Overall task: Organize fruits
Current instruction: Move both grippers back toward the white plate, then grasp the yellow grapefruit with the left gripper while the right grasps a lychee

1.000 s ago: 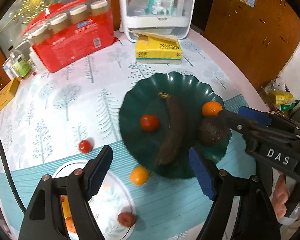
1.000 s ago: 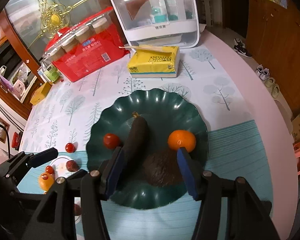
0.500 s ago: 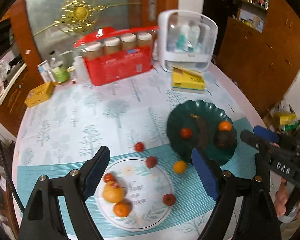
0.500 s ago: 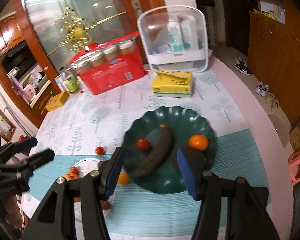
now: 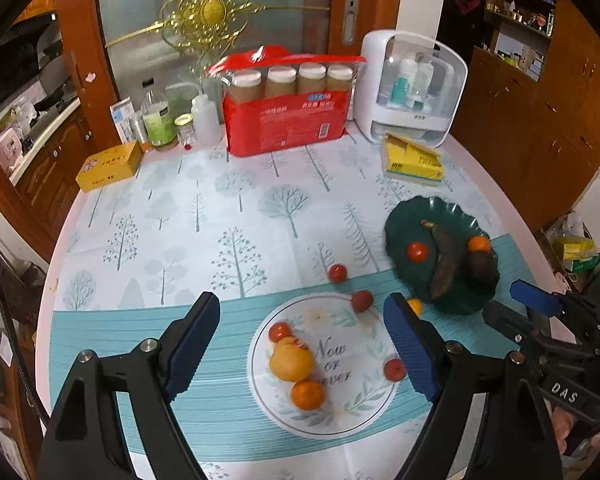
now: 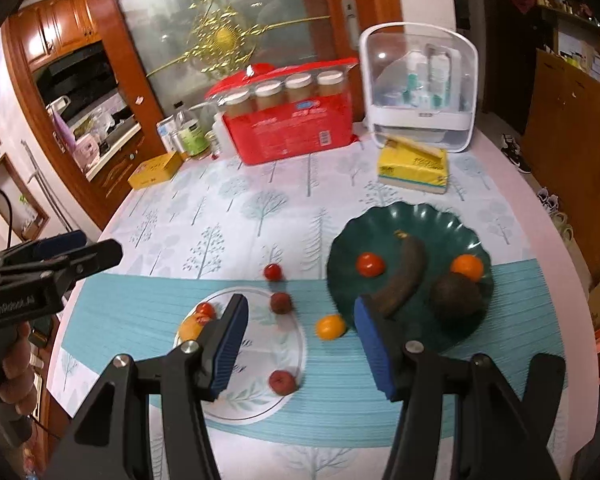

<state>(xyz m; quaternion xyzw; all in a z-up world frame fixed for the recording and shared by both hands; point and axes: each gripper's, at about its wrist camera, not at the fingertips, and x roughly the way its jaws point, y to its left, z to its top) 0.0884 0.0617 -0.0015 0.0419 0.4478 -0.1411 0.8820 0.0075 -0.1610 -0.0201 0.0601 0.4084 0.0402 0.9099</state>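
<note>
Both grippers, left [image 5: 302, 344] and right [image 6: 300, 344], are hanging released and empty above the white plate [image 5: 364, 412]. Some fruit is sitting on it, more on the green plate [image 6: 432, 216] beside it. Three pieces are lying loose between: a tomato [image 6: 272, 271], probably a plum [image 6: 281, 303], and an orange [image 6: 330, 327], so sorting looks partly finished.

Home dining area beside a kitchen. Round table under a tree-print tablecloth [image 5: 228, 216], wooden cabinets [image 5: 540, 120], glass-panelled wooden door [image 6: 220, 20]. Shoes [image 6: 516, 156] on floor, red shrink-wrapped pack of jars [image 5: 288, 108], yellow tissue pack [image 6: 414, 170].

Fruits on green plate [image 6: 466, 222], white plate [image 5: 364, 420] (perhaps tomatoes), some loose between.
</note>
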